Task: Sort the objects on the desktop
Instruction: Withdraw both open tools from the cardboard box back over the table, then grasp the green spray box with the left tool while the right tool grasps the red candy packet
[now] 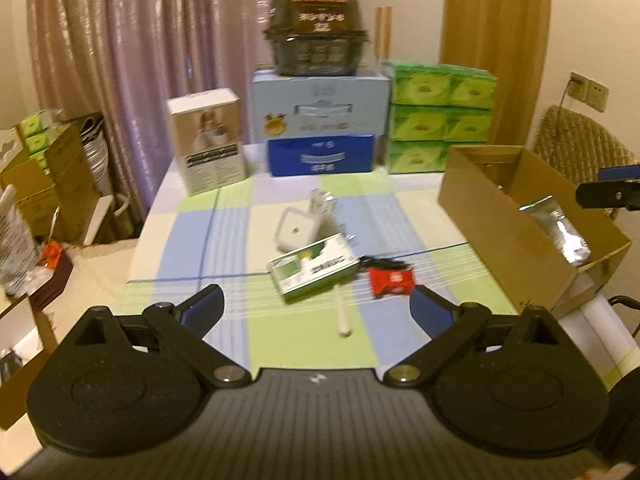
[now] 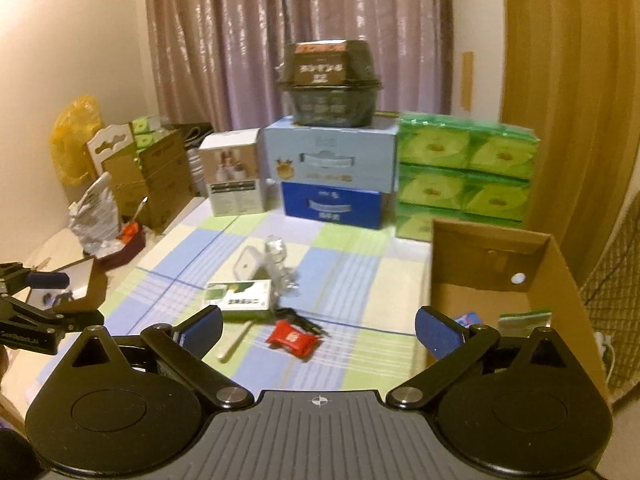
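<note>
Both tools spread wide, nothing between the pads. Left tool (image 1: 316,312) hovers over the near tabletop edge; right tool (image 2: 319,330) likewise, its right pad in front of the cardboard box wall.

Loose items cluster mid-tabletop (image 1: 180,240) on a blue/green/cream checked cloth:
- green-and-white carton (image 1: 314,270), flat, lying tilted, dark text strip on its face
- white square lidded container (image 1: 298,230), propped up on edge, touching the carton's far side
- clear crinkly plastic piece (image 2: 278,258), just behind and beside the container, shape blurred
- red snack packet (image 2: 294,338), small, glossy, white logo, near side of the carton
- black cable-like bit (image 2: 298,318), between the carton and the red packet, details too small
- white stick (image 1: 343,316), thin, lying near the carton toward the tools

Open cardboard box (image 2: 560,264) on the right edge of the tabletop. Inside: silver foil pouch (image 1: 556,228), green-white packet (image 2: 526,322), a small blue item (image 2: 468,318) partly hidden by the pad.

Back of the tabletop: white product box (image 1: 212,140), light blue carton (image 1: 320,108) stacked on dark blue carton (image 1: 322,156), dark plastic tub (image 1: 316,36) on top, green tissue packs (image 1: 440,116) stacked on the right.
</note>
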The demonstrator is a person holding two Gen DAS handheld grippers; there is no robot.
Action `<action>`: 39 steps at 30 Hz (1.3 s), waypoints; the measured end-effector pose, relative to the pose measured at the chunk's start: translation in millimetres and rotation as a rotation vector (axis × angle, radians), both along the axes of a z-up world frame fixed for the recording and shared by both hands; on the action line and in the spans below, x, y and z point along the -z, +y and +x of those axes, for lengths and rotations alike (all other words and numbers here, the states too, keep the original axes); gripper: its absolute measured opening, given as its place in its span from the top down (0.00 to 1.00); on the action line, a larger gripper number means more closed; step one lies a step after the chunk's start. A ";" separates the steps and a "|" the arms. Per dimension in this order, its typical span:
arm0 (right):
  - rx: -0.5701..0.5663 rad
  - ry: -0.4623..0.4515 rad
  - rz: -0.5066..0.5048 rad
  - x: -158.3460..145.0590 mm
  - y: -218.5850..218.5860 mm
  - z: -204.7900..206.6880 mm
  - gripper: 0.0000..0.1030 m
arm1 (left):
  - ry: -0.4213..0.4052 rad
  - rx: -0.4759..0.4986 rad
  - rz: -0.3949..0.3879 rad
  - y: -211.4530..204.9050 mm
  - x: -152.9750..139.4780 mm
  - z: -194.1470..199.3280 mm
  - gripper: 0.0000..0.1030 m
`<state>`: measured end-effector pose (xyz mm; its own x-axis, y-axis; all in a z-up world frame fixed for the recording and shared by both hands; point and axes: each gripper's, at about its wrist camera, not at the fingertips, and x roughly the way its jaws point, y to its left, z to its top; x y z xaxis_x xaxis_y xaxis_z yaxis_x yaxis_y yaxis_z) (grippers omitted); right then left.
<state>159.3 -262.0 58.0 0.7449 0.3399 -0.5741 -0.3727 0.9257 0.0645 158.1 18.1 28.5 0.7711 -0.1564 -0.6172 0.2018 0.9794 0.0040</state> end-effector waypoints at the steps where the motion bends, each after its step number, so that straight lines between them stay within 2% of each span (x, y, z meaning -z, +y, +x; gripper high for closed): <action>1: -0.007 0.003 -0.001 1.8 4.3 -0.5 0.03 | 0.005 -0.009 -0.001 5.0 2.5 -1.1 0.05; 12: -0.028 0.090 -0.002 48.1 34.7 7.9 0.03 | 0.052 -0.033 -0.024 17.1 34.1 0.4 0.05; 25: 0.013 0.176 0.008 117.1 45.9 54.9 0.03 | 0.119 -0.034 -0.027 8.4 93.2 39.9 0.06; 28: 0.015 0.192 0.010 131.2 48.9 71.2 0.03 | 0.127 -0.022 -0.018 5.1 107.2 52.8 0.06; 32: 0.007 0.207 0.006 143.8 54.6 91.7 0.03 | 0.135 0.026 0.041 0.2 120.1 77.3 0.06; 35: -0.040 0.213 -0.034 148.3 64.2 105.9 0.03 | 0.119 0.069 0.074 -0.9 122.0 98.0 0.06; 39: -0.219 0.165 -0.209 148.4 82.9 121.8 0.13 | 0.098 0.174 0.131 -2.8 123.3 123.1 0.06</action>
